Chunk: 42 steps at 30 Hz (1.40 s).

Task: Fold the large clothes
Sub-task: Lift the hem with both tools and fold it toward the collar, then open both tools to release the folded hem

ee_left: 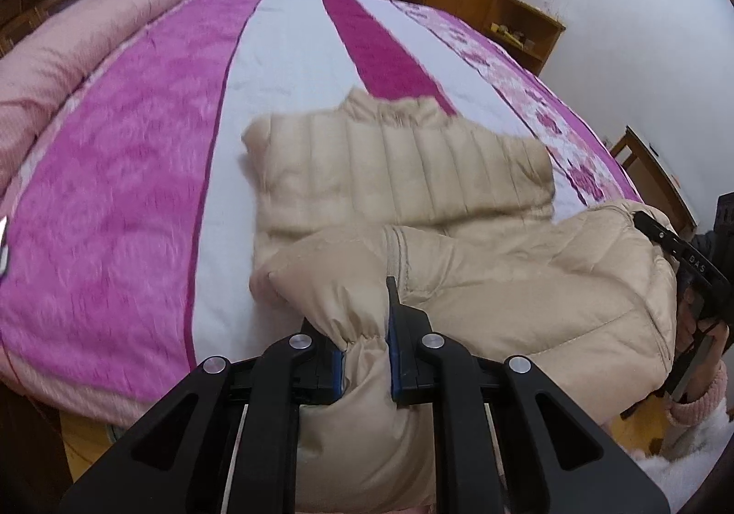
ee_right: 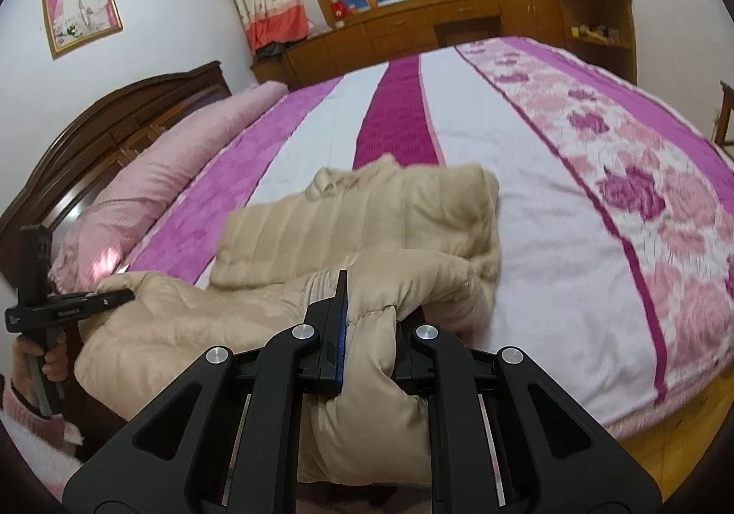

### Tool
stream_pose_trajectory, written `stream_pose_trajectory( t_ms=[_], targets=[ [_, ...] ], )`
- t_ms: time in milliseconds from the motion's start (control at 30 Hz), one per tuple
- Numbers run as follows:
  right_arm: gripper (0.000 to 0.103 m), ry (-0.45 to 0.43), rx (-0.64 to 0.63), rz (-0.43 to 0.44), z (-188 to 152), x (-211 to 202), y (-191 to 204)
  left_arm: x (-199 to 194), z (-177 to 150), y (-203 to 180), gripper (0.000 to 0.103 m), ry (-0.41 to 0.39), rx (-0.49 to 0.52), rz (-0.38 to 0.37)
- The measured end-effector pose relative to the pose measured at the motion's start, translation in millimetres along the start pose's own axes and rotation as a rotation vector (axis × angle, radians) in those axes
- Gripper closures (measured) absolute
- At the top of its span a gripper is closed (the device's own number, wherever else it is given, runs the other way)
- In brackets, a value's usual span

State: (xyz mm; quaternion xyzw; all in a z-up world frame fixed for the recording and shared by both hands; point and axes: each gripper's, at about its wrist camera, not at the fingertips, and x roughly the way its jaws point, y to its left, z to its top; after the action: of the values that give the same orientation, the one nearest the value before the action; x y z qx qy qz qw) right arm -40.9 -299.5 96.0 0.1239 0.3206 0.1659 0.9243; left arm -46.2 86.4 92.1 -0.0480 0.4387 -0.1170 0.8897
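A beige quilted puffer jacket [ee_left: 403, 174] lies on the bed, collar toward the far side, its lower part bunched up near the front edge. My left gripper [ee_left: 367, 330] is shut on a fold of the jacket's hem on its left side. My right gripper [ee_right: 367, 321] is shut on a fold of the jacket [ee_right: 367, 215] on its right side. Each gripper shows in the other's view: the right one [ee_left: 679, 248] at the jacket's right edge, the left one [ee_right: 69, 303] at its left edge.
The bed [ee_left: 114, 202] has a pink, white and magenta striped cover. A rolled pink quilt [ee_right: 151, 179] lies along the dark wooden headboard [ee_right: 91, 119]. Wooden cabinets [ee_right: 458, 23] line the far wall under a window. A wooden stand [ee_left: 651, 174] is at right.
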Motion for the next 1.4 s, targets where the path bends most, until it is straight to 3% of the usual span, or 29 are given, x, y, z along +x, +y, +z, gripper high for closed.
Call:
stream_pose_trajectory(
  t_ms=[267,400,567,967,1267,1367,1400],
  targets=[
    [0.09,-0.056,0.026,-0.028,40.5,33.2,-13.0,23.3,50.6,6.0,0.088,-0.073,-0.004,0.046],
    [0.09,-0.069,-0.009,-0.091,54.9,61.7,-12.8,48.0,70.9,1.6,0.087,-0.099,0.033,0.106],
    [0.087,-0.033,-0.002,-0.15,61.2,102.4,-20.6,94.4,85.1,1.5,0.086,-0.073,0.061,0.181],
    [0.074,0.135,0.049,-0.25,37.5,191.0,-57.2,175.9,87.8,16.5,0.08,0.028,0.054,0.229],
    [0.072,0.166,0.053,-0.248,27.0,208.8,-64.7,182.5,85.6,19.1,0.078,0.027,0.051,0.209],
    [0.07,0.177,0.07,-0.239,29.8,208.2,-68.3,167.1,84.3,20.3,0.062,0.021,0.058,0.19],
    [0.07,0.18,0.074,-0.237,30.6,207.5,-68.2,159.6,82.8,21.3,0.051,0.016,0.055,0.179]
  ],
)
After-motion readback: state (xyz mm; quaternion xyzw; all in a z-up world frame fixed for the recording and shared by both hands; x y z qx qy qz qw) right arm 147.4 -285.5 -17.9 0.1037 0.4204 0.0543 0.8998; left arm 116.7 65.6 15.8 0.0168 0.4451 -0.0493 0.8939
